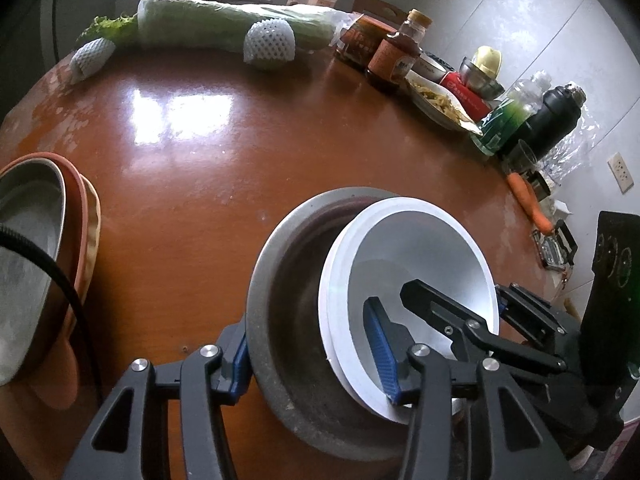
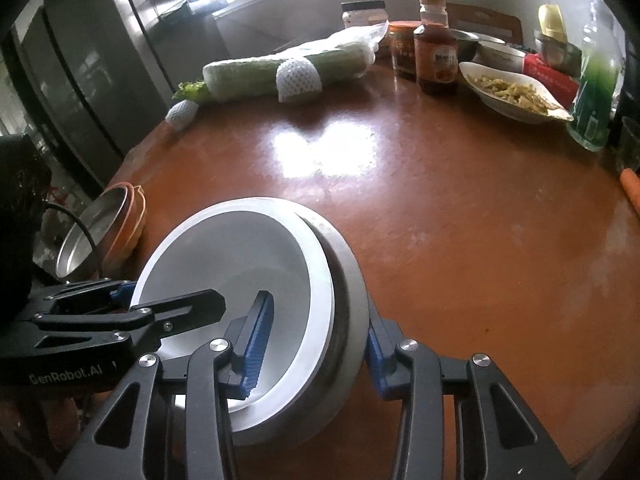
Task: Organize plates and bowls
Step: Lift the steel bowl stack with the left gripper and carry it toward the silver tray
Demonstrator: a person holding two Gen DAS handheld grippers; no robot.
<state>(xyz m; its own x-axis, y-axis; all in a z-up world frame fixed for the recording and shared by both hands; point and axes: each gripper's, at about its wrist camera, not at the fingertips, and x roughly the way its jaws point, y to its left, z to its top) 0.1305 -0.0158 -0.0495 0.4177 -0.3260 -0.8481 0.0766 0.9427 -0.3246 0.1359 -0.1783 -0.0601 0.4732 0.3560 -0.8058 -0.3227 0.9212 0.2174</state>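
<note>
A white bowl [image 1: 420,248] sits tilted inside a larger grey metal bowl [image 1: 288,300] near the front edge of the brown table [image 1: 200,184]. My left gripper [image 1: 308,340] straddles their near walls. One blue pad presses the grey bowl's outside, the other lies inside the white bowl. My right gripper [image 2: 320,320] grips the same pair from the other side, with one pad inside the white bowl [image 2: 240,264] and one against the grey bowl [image 2: 344,280]. Each gripper also shows in the other's view: the right gripper [image 1: 456,292] and the left gripper [image 2: 168,294].
A steel plate on orange plates [image 1: 44,240] sits at the table's left edge. Along the far side lie a wrapped cabbage [image 1: 224,24], foam nets, jars, a sauce bottle [image 1: 396,52], a dish of food [image 2: 512,88], a green bottle, a black flask [image 1: 552,116] and a carrot [image 1: 528,200].
</note>
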